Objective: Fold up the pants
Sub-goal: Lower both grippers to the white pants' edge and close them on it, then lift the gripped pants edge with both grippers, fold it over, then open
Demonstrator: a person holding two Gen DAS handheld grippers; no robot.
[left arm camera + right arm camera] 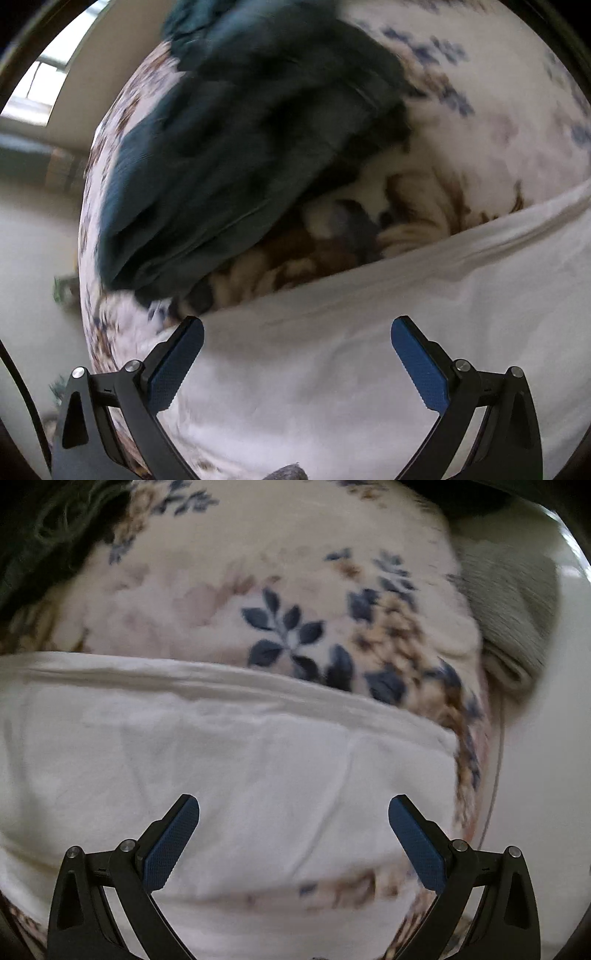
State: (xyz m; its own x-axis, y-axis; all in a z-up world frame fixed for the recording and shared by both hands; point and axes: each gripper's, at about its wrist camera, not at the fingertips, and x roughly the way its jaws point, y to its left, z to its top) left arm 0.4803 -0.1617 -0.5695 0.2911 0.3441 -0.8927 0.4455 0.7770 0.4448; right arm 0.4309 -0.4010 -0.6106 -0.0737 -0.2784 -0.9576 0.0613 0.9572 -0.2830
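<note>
White pants (351,343) lie flat on a floral bedspread (498,122), filling the lower half of the left wrist view. My left gripper (297,328) hovers over them, open, with nothing between its blue pads. In the right wrist view the same white pants (240,760) spread across the middle, with a long straight edge running left to right. My right gripper (293,806) is open above the cloth and holds nothing.
A crumpled dark teal garment (229,147) lies on the bed beyond the pants. A folded grey cloth (513,616) sits at the bed's right edge. The bedspread (295,609) ends at the floor (33,240) on the left; a window (37,85) is far left.
</note>
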